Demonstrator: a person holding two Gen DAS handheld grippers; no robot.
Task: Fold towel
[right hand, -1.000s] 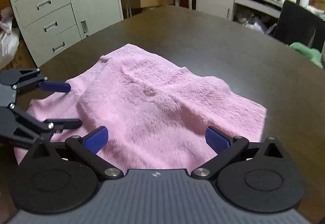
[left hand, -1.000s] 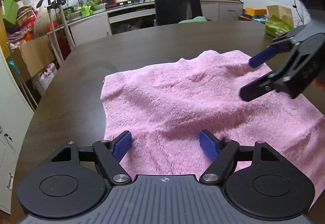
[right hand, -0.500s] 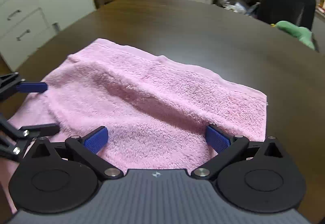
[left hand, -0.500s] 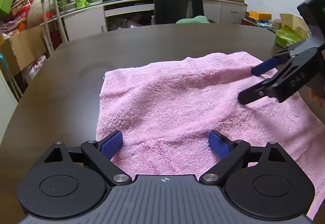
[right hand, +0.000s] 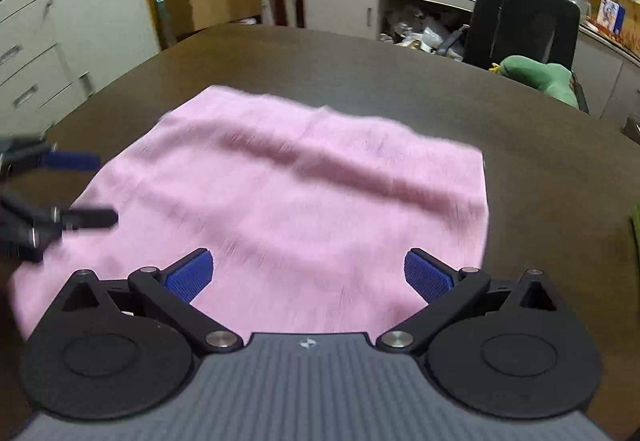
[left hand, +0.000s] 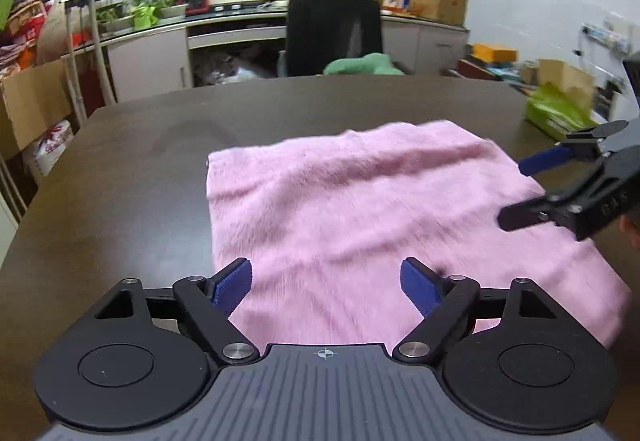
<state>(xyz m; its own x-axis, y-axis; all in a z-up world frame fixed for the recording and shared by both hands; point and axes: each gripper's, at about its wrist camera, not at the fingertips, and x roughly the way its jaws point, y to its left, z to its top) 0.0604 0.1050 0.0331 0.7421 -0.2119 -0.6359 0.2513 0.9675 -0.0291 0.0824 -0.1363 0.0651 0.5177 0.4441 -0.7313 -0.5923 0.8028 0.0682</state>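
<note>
Left gripper (left hand: 326, 283) angled down, jaws wide, closing slightly, nothing gripped; right gripper (right hand: 308, 275) angled down, jaws wide.

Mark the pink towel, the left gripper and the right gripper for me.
pink towel (left hand: 360, 209), left wrist view, middle of the cloth.
left gripper (left hand: 326, 281), left wrist view, midway between fingertips; jaws closing.
right gripper (right hand: 308, 273), right wrist view, midway between fingertips.

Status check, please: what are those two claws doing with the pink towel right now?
Left gripper closing from wide, nothing pinched; right gripper open. Pink towel spread flat on the dark table, unfolded. Nothing in the way.
</note>
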